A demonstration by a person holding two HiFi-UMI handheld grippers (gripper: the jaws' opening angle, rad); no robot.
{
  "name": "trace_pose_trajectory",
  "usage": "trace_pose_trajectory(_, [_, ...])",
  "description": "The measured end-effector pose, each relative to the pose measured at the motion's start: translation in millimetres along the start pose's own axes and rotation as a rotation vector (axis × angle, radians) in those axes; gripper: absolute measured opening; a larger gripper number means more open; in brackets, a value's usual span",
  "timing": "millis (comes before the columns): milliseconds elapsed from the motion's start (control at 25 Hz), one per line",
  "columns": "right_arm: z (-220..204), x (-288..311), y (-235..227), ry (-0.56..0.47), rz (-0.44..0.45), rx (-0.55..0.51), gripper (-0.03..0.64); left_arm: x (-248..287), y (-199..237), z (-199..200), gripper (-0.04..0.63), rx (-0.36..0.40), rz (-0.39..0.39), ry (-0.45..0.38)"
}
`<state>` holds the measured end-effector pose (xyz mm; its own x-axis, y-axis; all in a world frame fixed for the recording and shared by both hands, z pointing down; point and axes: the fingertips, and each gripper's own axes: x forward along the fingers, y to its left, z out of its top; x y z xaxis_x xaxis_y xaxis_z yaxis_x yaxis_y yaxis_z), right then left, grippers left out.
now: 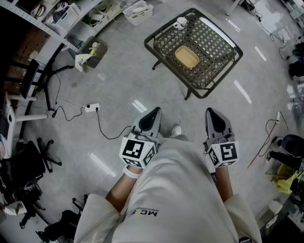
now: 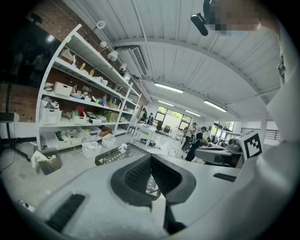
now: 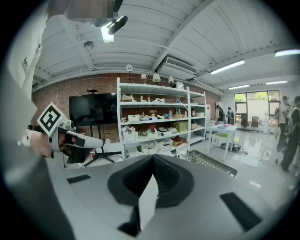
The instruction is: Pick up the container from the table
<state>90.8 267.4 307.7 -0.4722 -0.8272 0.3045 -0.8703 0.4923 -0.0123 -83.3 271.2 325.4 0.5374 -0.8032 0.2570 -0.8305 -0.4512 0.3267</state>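
Big open workshop floor, shelving [image 1: 57, 19] on the left, power strip [image 1: 91, 107] and its cable lying on the floor nearby. Left gripper [image 1: 153, 115] and right gripper [image 1: 213, 116]: fingers together, both empty. Container [image 1: 186, 57] sits mid-counter [image 1: 209, 92], well ahead. I'd walk up, spread the fingers, and come in over the rim.

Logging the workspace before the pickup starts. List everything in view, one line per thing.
table: one, dark lattice, on the floor ahead
container: one, tan, mid-table
cup: one, white, table's far corner
power strip: one, white, floor at left
bin: one, grey, floor far left
crate: one, white, floor beyond table
left tongs: one, grey, shut, empty, near left
right tongs: one, grey, shut, empty, near right
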Motion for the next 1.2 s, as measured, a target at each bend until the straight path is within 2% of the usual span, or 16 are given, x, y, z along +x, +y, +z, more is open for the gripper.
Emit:
trace_pose_trajectory(240, [7, -11, -9, -0.038, 0.049, 0.018, 0.017, 1, -35, -1, 0.020, 0.027, 0.007, 0.000])
trace_pose_trajectory(480, [1, -6, 3, -0.027, 0.073, 0.030, 0.017, -6, -29, -5, 0.020, 0.010, 0.029, 0.008])
trace_pose_trajectory(920, [9, 30, 22, -0.016, 0.041, 0.083, 0.018, -13, 12, 12, 0.020, 0.022, 0.007, 0.000])
trace_pose_trajectory(1040, [14, 42, 25, -0.015, 0.036, 0.069, 0.018, -14, 27, 18, 0.020, 0.022, 0.009, -0.005])
trace_pose_trajectory(1200, [13, 65, 31, 0.002, 0.078, 0.070, 0.020, -5, 49, 17, 0.020, 0.015, 0.024, 0.008])
